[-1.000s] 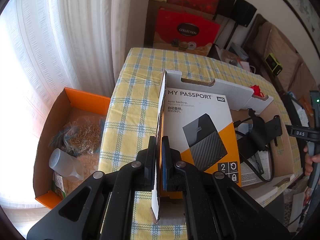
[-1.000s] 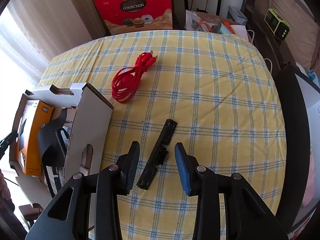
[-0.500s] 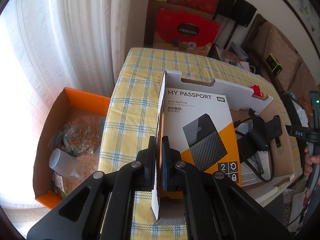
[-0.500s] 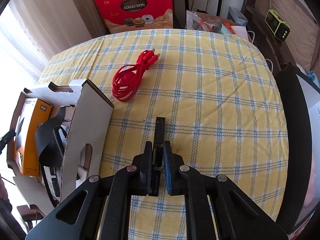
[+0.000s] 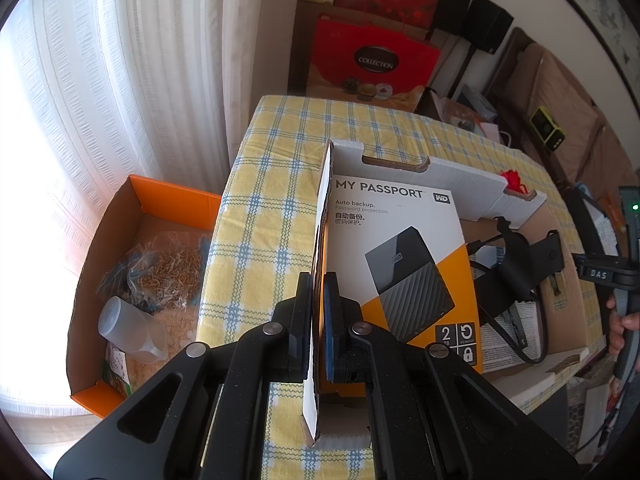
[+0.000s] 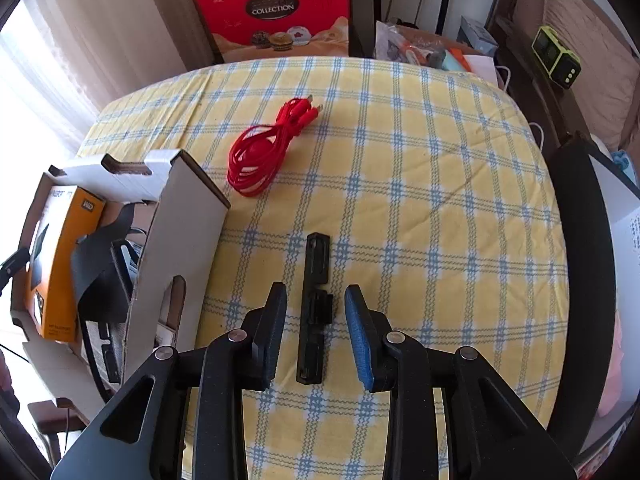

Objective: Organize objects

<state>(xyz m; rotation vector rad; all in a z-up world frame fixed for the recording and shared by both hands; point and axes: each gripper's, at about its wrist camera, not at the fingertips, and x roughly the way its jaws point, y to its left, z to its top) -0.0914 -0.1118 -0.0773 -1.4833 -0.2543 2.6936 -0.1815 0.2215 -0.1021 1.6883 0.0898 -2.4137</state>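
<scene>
Living-room clutter behind, red gift bag (image 6: 276,8) against the wall, and up front the table (image 6: 420,168) in a yellow and blue checked cloth. Biggest task thing is the open white cardboard box (image 6: 176,248) at the table's left edge; the left gripper (image 5: 318,320) has its fingers clenched on the box's upright side wall, steadying it. Inside the box, so done as far as I can judge: the orange and white hard drive package (image 5: 400,264) lying flat, a black strap-like piece with a cable (image 5: 516,264) beside it, and some printed paper (image 5: 500,332) underneath. Still out on the cloth: the coiled red cable (image 6: 260,156), well apart from the box opening but near its far corner, and the slim black bar (image 6: 316,304), a bracket or clip of some kind, can't tell exactly what. Right gripper (image 6: 316,328) points down over that bar, fingers straddling it with a gap on both sides; they are opening at this moment, not pressing on it, and it lies flat on the cloth. So roughly halfway by my read: black bar still to be gripped and moved into the box, then the red cable. Orange box (image 5: 132,280) on the floor by the curtain (image 5: 120,80) holds bags and a plastic bottle, looks unrelated.
</scene>
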